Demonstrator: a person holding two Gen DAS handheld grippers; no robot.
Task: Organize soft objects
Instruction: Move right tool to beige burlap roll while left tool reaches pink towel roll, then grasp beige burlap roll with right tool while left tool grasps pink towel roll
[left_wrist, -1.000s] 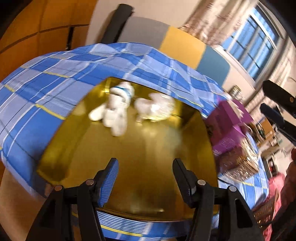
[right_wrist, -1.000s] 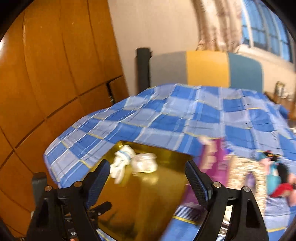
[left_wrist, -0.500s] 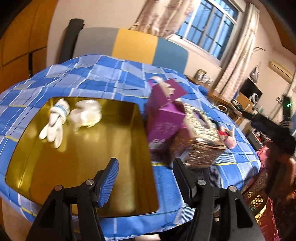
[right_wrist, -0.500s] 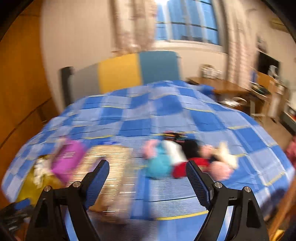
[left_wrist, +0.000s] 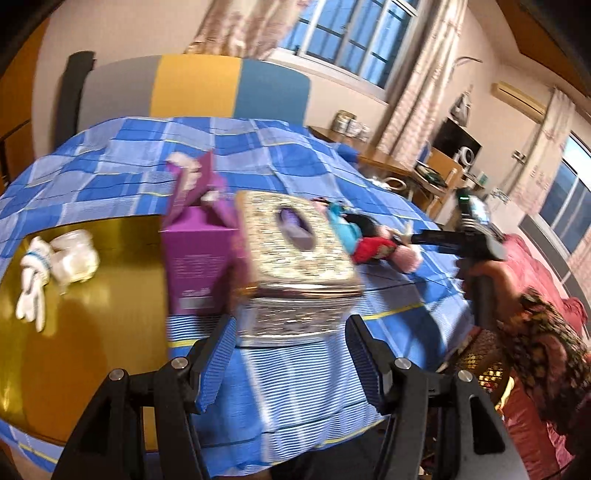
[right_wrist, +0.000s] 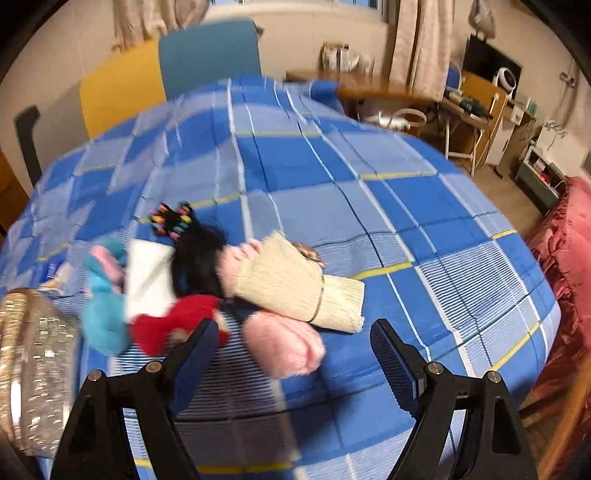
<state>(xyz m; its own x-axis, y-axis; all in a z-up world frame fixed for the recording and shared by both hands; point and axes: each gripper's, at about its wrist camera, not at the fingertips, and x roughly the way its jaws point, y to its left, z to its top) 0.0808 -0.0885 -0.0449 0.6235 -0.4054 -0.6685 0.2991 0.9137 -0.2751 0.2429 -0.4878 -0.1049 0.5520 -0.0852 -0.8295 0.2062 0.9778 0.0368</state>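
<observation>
Both views are swinging off the shiny gold tray (left_wrist: 92, 354) and over toward the heap of soft toys: a second ago the left camera was filled with the tray and the two small white plush toys (left_wrist: 55, 262) lying in it, and now those are sliding out to its left edge while the purple cardboard box (left_wrist: 195, 258) and the glittery gold tissue box (left_wrist: 295, 258) are sitting dead ahead. The right view is changing more, going from the tray to looking straight down on the heap on the blue checked cloth (right_wrist: 369, 206): a cream knitted piece (right_wrist: 295, 288), a pink fluffy ball (right_wrist: 284, 347), a red plush (right_wrist: 177, 325), a turquoise plush (right_wrist: 103, 317), something black and furry (right_wrist: 199, 258) and a white piece (right_wrist: 147, 277), all touching or overlapping. The right gripper (right_wrist: 291, 354) is standing released with nothing between its fingers, the pink ball just beyond the tips. The left gripper (left_wrist: 291, 354) is likewise unclenched and empty, hanging over the near edge of the cloth in front of the tissue box. My read: two toys are already sorted into the tray, and the right hand is lining up for the next pick, likely the pink ball or the cream knit. Frames are motion-blurred, so contact is not readable, but I am seeing none yet.
</observation>
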